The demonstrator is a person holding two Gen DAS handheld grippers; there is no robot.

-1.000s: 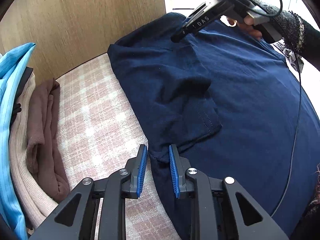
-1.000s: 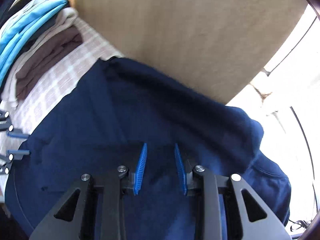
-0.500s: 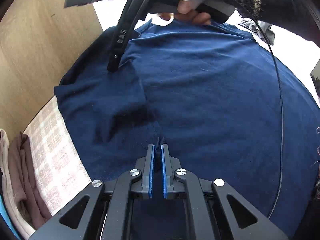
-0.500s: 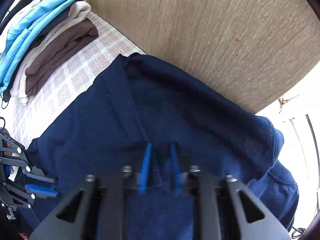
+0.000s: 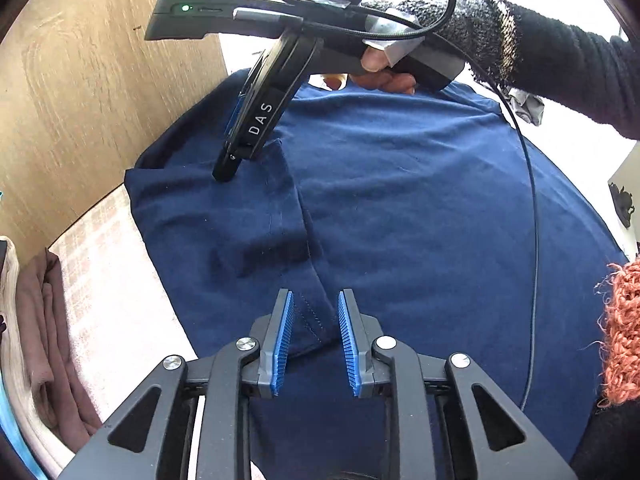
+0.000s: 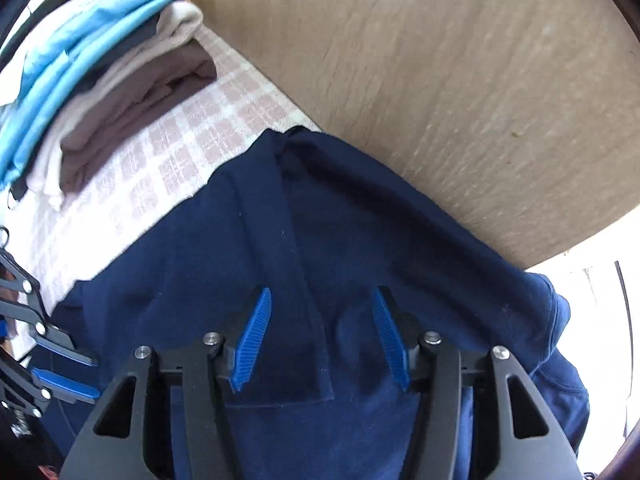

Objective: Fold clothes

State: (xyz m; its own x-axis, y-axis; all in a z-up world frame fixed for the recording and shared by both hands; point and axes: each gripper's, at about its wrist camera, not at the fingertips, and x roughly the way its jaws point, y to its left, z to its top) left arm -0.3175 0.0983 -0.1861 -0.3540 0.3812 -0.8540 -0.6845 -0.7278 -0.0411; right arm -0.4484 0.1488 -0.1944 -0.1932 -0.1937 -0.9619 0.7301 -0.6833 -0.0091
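The left tongs (image 5: 312, 340) are opening over the hem corner of the sleeve flap on the navy T-shirt (image 5: 420, 220); the stitched edge is lying between the blue pads (image 5: 280, 344) but neither pad is pressing on it, so the cloth is released, apparently so that the folded-in side can settle flat. The right tongs (image 6: 320, 336) are opening too, their jaws spreading wide above the same folded edge nearer the collar end, with fabric beneath them and nothing gripped. Seen from the left wrist, the right tongs are pointing steeply down at the flap's upper corner, their tips at or just above the cloth, held by a hand (image 5: 384, 72) in a dark knitted sleeve. The shirt is lying spread on a checked pink-and-white cloth (image 6: 188, 148), its far edge bunching against a wooden panel (image 6: 440, 80), which is probably limiting how far it can spread. A stack of folded clothes (image 6: 120, 76) is sitting well apart along that panel, likely where this shirt is heading once folded.
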